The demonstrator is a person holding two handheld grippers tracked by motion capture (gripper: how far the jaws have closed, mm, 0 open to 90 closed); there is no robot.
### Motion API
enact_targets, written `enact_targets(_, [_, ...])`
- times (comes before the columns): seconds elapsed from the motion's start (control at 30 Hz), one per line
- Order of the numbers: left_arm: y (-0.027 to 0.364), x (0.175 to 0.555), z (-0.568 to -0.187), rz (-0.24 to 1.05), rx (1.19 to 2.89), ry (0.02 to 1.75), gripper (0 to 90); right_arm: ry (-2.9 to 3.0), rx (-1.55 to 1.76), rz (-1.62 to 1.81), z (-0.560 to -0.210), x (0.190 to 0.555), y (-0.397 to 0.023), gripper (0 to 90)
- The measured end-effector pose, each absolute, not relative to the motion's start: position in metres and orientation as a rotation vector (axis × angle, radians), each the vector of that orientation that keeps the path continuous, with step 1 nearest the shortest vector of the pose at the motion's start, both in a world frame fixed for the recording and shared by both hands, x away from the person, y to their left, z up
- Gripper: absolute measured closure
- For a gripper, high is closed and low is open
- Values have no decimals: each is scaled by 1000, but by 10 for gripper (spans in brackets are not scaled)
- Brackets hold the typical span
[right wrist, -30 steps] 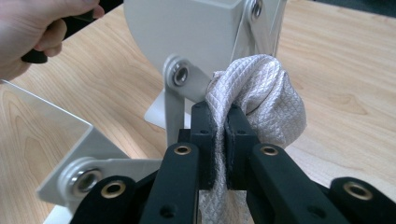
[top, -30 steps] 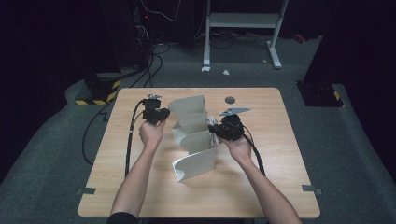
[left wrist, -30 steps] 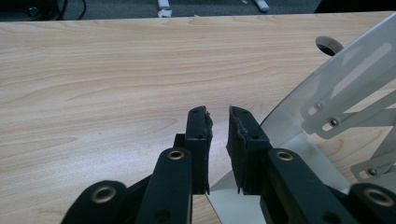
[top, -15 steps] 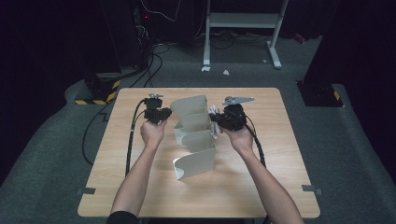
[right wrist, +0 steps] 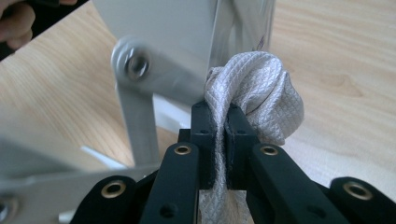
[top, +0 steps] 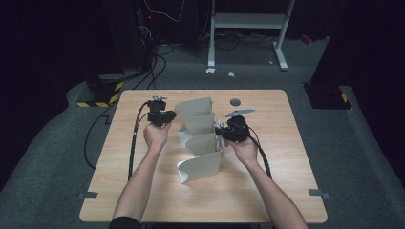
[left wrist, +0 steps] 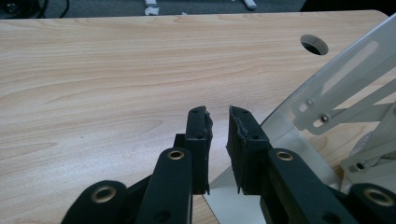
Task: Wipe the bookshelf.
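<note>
Right gripper (right wrist: 219, 116) pinches a white cloth (right wrist: 254, 88) against the rack (right wrist: 159, 46) ahead; left gripper (left wrist: 218, 126) stands slightly open, empty. Rack edge lies just right of its jaws.

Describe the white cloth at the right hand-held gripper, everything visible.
The white cloth looks like a woven fabric with a fine diamond pattern, bunched into a rounded wad. The right hand-held gripper has its black jaws shut on it; a fold bulges above the jaw tips and more shows between the jaws below. It sits against the side of the pale grey metal rack, above the wooden table. In the high view it is a small pale patch beside the rack's panels.
</note>
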State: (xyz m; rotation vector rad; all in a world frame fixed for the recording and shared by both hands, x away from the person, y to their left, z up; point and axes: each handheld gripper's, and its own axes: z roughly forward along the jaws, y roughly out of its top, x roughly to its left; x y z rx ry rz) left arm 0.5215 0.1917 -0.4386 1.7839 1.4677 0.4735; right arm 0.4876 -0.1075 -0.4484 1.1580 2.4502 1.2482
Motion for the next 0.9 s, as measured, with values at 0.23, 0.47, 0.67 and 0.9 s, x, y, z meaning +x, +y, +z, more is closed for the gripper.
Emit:
enact_targets(0.23, [189, 521, -439, 469, 1789, 1456, 780, 2492, 1141, 1203, -462, 480, -104, 850])
enact_targets(0.47, [187, 522, -439, 466, 1790, 1448, 779, 2510, 1128, 1192, -471, 469, -105, 850])
enact_targets(0.67, [187, 522, -439, 456, 1790, 1445, 772, 2543, 1181, 1140, -493, 474, -108, 850])
enact_targets(0.9, [186, 522, -439, 449, 1793, 1432, 770, 2531, 1224, 1111, -497, 486, -110, 850])
